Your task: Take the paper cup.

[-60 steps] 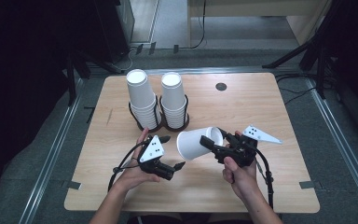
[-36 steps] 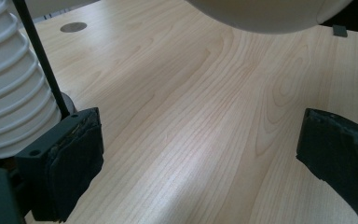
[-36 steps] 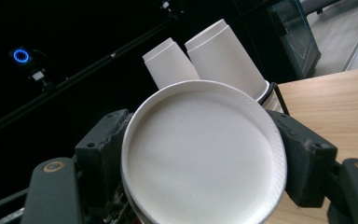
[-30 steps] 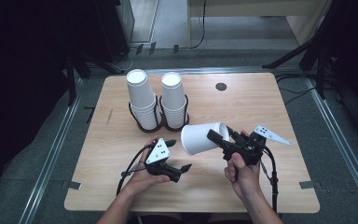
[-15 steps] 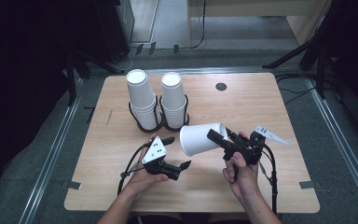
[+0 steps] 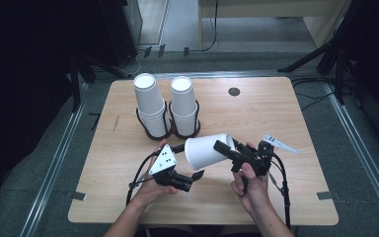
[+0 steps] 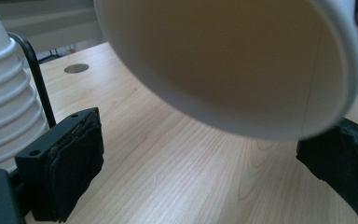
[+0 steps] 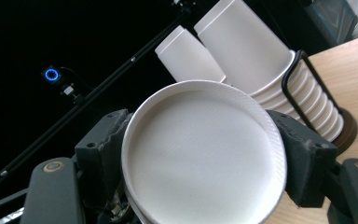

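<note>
Right gripper (image 6: 225,148): we see it clamped on the paper cup (image 6: 208,150), cup tipped sideways above the table (image 6: 276,118), forearm entering from below | Left gripper (image 6: 187,163): jaws spread (nothing held), lying level beside the cup's mouth | Cup stacks (image 6: 150,106): behind, in racks.

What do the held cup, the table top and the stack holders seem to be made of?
Cup: likely paper, matte white, with a rolled rim and a side seam visible in the left gripper view. Table top: wood or wood-look laminate, light, with printed-looking grain; can't tell which. Holders: thin black rod, probably coated metal wire, on dark round bases.
</note>
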`<state>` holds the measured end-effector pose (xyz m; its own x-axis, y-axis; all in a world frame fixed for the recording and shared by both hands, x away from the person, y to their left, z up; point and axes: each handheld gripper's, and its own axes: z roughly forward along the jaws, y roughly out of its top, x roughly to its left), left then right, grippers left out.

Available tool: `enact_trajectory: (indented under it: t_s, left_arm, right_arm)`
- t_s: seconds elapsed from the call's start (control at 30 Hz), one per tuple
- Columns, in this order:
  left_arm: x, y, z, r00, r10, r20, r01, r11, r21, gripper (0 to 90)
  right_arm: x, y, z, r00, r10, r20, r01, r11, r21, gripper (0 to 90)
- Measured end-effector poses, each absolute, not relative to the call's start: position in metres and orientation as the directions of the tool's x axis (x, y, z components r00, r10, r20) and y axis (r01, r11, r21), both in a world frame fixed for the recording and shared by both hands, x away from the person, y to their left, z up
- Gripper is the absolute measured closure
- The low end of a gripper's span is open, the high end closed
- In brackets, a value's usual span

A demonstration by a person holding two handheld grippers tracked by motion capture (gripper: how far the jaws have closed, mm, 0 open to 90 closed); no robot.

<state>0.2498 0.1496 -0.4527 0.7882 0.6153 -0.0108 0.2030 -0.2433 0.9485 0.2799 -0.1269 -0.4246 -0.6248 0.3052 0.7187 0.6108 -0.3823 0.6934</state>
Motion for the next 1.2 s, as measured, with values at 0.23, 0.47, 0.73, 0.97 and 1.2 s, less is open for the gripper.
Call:
enact_trajectory:
  t_s: [0.23,0.47,0.73,0.97,1.2]
  left_arm:
    - [0.248,0.151,-0.448,0.795,0.606,-0.005,0.183,-0.232,0.955,1.0]
    - [0.247,0.148,-0.448,0.800,0.600,0.009,0.169,-0.239,0.956,0.6]
    - [0.246,0.148,-0.447,0.799,0.601,0.021,0.157,-0.242,0.957,0.0]
    - [0.245,0.148,-0.446,0.799,0.600,0.030,0.145,-0.241,0.960,0.0]
    - [0.244,0.149,-0.445,0.800,0.598,0.046,0.126,-0.244,0.962,0.0]
  right_arm:
    - [0.279,-0.121,-0.428,-0.629,0.295,0.719,0.625,-0.357,0.694,26.6]
    - [0.280,-0.117,-0.430,-0.625,0.278,0.730,0.650,-0.333,0.683,26.5]
    - [0.281,-0.115,-0.432,-0.621,0.268,0.736,0.664,-0.318,0.676,26.5]
    - [0.281,-0.115,-0.432,-0.620,0.261,0.740,0.670,-0.315,0.672,26.5]
    - [0.283,-0.116,-0.433,-0.618,0.245,0.747,0.679,-0.311,0.665,26.4]
